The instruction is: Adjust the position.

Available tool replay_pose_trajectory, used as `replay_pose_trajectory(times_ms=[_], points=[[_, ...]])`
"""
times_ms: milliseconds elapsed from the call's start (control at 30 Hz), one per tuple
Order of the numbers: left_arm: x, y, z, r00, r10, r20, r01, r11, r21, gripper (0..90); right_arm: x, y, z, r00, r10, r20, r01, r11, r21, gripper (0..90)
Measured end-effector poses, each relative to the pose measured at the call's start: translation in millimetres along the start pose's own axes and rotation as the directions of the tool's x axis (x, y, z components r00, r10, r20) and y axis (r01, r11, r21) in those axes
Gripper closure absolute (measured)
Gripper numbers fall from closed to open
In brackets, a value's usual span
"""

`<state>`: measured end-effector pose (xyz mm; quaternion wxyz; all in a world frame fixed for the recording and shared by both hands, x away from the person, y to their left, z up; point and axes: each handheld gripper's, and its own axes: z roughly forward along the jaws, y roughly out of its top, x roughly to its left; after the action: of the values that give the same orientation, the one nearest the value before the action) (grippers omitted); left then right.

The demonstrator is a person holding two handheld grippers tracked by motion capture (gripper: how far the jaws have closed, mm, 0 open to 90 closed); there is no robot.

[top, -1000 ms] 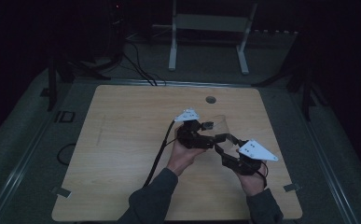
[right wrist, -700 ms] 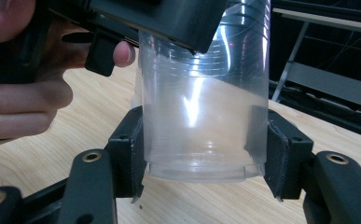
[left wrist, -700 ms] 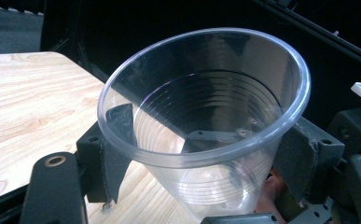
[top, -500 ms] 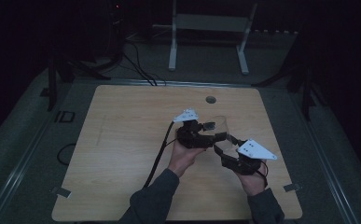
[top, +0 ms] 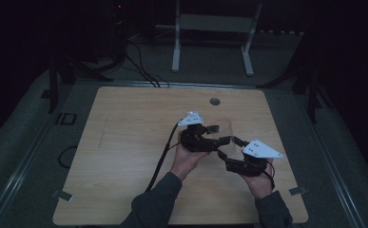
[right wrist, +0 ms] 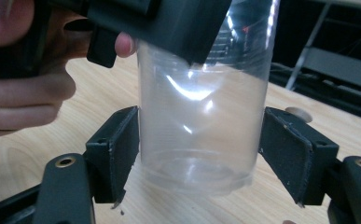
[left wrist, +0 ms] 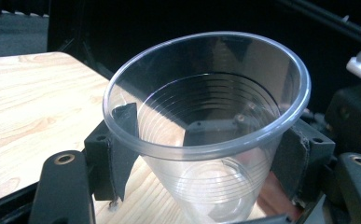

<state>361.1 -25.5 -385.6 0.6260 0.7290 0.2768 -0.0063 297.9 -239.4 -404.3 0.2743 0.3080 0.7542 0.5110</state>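
Observation:
A clear plastic cup (top: pixel 225 127) stands upright right of the table's middle, mouth up, between both grippers. My left gripper (top: pixel 217 133) has just been closing and grips the cup (left wrist: pixel 206 93) below its rim, with both pads (left wrist: pixel 122 135) pressed on the wall. My right gripper (top: pixel 232 142) has just been opening. It straddles the lower part of the cup (right wrist: pixel 201 126) and stands open. The right pad (right wrist: pixel 290 149) is clear of the wall and the left pad (right wrist: pixel 117 149) is at most brushing it. Whether the cup's base rests on the wood I cannot tell.
The wooden table (top: pixel 124 142) has a round grommet hole (top: pixel 214 101) behind the cup. A black cable (top: pixel 165 152) trails from the left gripper toward the near edge. A white metal stand (top: pixel 215 28) is on the floor beyond the table. Bits of tape (top: pixel 60 194) mark the near corners.
Both hands stay where they were. The left gripper's jaws have drawn in onto the cup. The right gripper's jaws have spread away from it.

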Motion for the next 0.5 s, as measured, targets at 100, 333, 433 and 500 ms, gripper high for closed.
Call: replay_pose_trajectory(times_ms=[100,333,433,500], points=[[-2.0,-0.8,0.9,0.9992,0.031,-0.024,-0.031,0.9993,0.022,29.9,-2.2,1.8,0.6,0.9998,0.008,-0.019,-0.007,1.000,0.026,29.4],[-7.4,-1.7,3.0,0.9914,0.107,-0.076,-0.102,0.9924,0.069,29.6,-0.5,-0.5,7.6,0.9988,0.007,-0.049,-0.002,0.996,0.086,35.5],[-10.4,-1.9,3.8,0.9859,0.138,-0.095,-0.129,0.9876,0.089,29.6,-0.2,-1.8,8.9,0.9988,0.010,-0.048,-0.005,0.996,0.092,36.7],[-12.6,-1.7,4.7,0.9810,0.160,-0.109,-0.149,0.9836,0.101,29.5,-0.2,-3.0,10.0,0.9991,0.011,-0.042,-0.007,0.995,0.096,38.5]])
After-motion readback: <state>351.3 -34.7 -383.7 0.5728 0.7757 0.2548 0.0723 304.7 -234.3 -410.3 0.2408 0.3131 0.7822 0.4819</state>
